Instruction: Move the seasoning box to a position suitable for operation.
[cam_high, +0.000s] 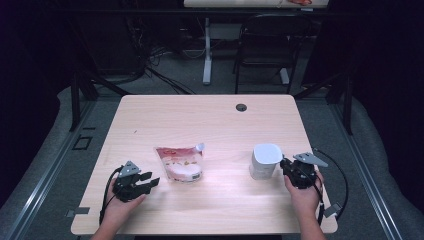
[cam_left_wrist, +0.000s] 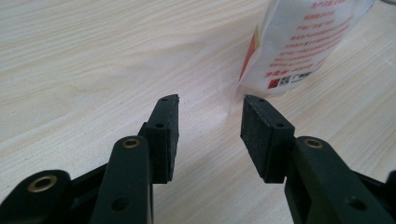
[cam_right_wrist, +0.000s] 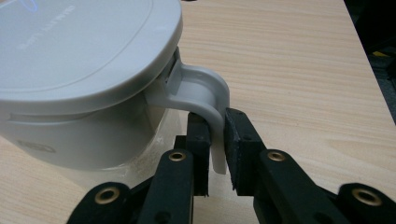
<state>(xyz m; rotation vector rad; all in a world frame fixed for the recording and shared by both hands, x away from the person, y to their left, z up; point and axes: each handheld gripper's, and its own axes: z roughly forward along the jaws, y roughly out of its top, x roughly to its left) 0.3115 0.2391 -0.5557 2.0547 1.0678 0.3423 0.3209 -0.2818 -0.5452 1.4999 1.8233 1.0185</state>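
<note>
Behind jug (cam_high: 264, 161), right gripper (cam_right_wrist: 215, 140) clamps handle (cam_right_wrist: 211, 100); left gripper (cam_left_wrist: 210, 122) apart near pouch (cam_left_wrist: 299, 44).

i have open tabletop (cam_high: 210, 120) between the pouch (cam_high: 181, 163) and the white container (cam_high: 264, 161), wide enough to pass; those two are the obstacles, the far half lies free

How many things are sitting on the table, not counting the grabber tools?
2. A pink and white pouch lies left of the table's middle, and a white lidded jug stands toward the right, its handle between the right hand-held gripper pads.
</note>
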